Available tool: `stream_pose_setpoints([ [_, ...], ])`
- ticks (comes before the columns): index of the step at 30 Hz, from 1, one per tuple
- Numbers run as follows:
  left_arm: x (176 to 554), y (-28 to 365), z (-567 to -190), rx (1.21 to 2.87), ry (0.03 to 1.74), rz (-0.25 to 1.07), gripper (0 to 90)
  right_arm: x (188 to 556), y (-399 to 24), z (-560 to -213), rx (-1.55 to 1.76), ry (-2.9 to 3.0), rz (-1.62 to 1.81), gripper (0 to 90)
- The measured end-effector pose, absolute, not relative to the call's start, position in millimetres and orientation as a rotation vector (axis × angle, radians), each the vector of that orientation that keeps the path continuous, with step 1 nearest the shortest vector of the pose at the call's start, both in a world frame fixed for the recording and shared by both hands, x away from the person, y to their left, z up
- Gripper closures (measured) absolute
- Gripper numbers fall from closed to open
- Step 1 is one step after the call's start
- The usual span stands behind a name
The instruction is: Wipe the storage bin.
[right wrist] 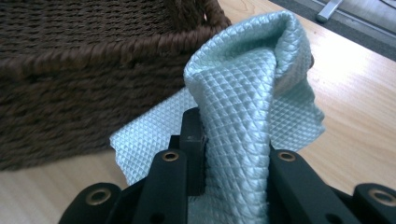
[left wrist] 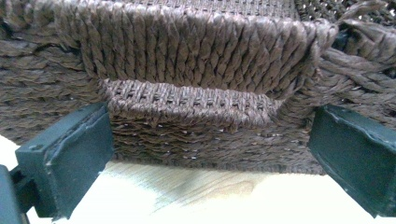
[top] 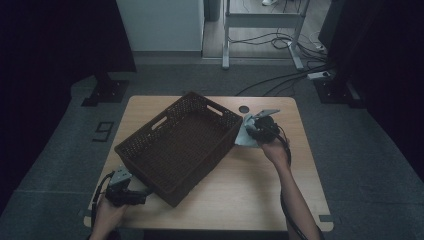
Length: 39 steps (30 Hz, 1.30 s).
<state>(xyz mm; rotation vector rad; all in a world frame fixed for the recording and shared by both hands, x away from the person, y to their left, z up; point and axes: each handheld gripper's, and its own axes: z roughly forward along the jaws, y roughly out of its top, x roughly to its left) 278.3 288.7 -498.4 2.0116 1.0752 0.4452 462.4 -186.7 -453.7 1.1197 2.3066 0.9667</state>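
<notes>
A dark brown woven basket stands askew in the middle of the wooden table. My right gripper is just off the basket's right side, shut on a pale green waffle-textured cloth that rises bunched between its jaws and drapes to the table. The same cloth touches the basket's wall. My left gripper lies at the basket's near left corner, open, its jaws spread on either side of the woven handle notch without touching it.
A round cable hole sits near the table's far edge. Beyond the table stand a white cabinet and a metal desk frame with cables on the floor. Black stands flank the table at both sides.
</notes>
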Motion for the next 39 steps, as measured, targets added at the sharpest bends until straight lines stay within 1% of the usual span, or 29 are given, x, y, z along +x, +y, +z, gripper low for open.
stream_pose_setpoints([
  [6, 278.3, 286.9, -499.5, 2.009, 1.058, 0.451, 0.0, 471.7, -173.5, -456.9, 1.098, 2.307, 0.979, 73.8],
  [12, 278.2, 286.0, -499.5, 2.013, 1.051, 0.457, 0.0, 468.4, -163.9, -459.1, 1.031, 2.339, 0.999, 74.0],
  [39, 277.9, 286.0, -500.6, 2.002, 1.054, 0.457, 0.0, 420.5, -130.8, -467.4, 0.803, 2.459, 1.096, 74.2],
])
